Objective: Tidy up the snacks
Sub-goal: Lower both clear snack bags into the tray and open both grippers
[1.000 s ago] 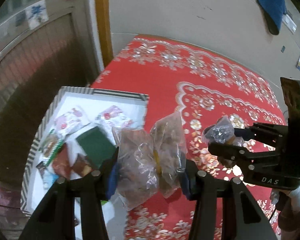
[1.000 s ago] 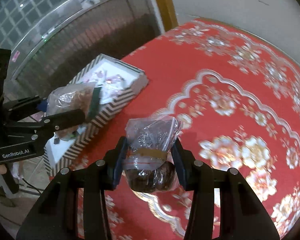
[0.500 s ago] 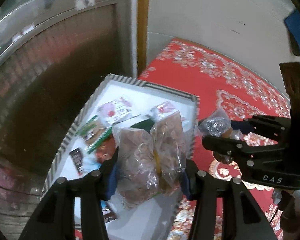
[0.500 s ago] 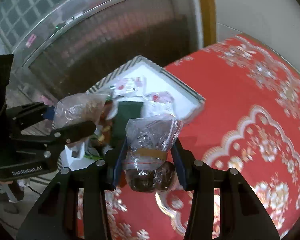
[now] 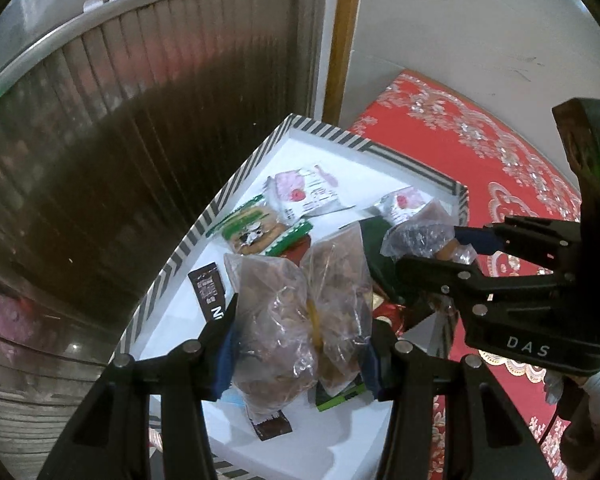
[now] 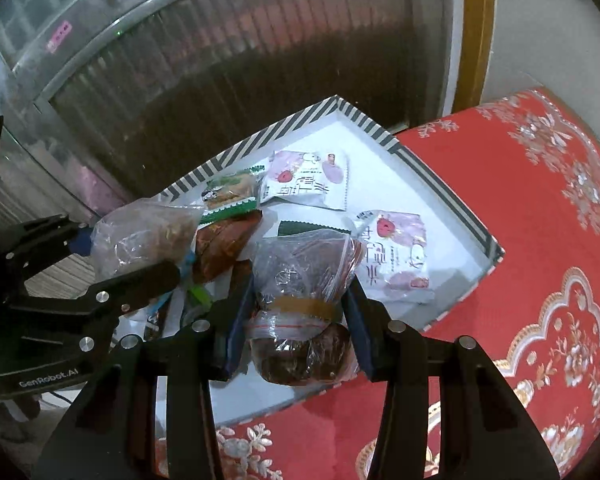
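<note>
Grippers, left [image 5: 300,352] and right [image 6: 296,320], each clamp a clear snack bag [image 5: 296,320] [image 6: 304,280] above the striped tray [image 6: 452,196]; lowering, then releasing, likely comes next.

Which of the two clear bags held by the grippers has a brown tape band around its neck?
The bag in the right gripper: this dark-filled bag has a brown tape band around its neck. The bag in the left gripper, the lighter brown-filled bag, shows none.
</note>
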`<state>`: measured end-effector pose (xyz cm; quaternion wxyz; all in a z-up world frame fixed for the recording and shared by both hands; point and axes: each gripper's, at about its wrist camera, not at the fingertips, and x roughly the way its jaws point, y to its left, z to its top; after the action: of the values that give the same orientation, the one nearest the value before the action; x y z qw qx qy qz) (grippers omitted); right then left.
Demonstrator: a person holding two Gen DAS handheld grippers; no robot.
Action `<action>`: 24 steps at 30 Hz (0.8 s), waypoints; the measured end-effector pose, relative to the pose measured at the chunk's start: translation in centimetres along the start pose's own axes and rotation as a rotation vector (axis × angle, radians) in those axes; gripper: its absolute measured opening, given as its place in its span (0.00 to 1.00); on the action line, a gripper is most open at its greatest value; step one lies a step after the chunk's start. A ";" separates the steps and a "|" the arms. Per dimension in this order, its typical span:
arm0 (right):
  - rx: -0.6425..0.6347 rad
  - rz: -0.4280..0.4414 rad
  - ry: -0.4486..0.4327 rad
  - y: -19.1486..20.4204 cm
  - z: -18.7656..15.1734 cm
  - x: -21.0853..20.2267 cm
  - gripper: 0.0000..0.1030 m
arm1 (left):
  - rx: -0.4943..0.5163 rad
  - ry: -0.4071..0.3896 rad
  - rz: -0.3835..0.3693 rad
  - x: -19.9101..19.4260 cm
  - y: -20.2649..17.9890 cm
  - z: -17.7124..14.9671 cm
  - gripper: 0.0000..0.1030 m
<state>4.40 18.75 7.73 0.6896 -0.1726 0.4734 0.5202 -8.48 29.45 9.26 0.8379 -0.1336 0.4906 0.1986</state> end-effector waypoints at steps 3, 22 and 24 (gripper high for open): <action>-0.003 -0.003 0.012 0.2 0.2 0.6 0.43 | -0.008 0.006 0.003 0.4 0.3 -0.1 0.51; 0.017 -0.022 0.032 0.9 1.1 2.9 0.61 | -0.090 -0.014 0.027 1.4 2.3 -0.5 0.76; 0.019 -0.021 0.021 0.9 1.2 2.8 0.61 | -0.092 -0.021 0.027 1.2 2.4 -0.4 0.77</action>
<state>4.16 21.50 6.24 0.6915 -0.1765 0.4837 0.5066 -9.41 31.67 7.89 0.8333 -0.1635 0.4737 0.2336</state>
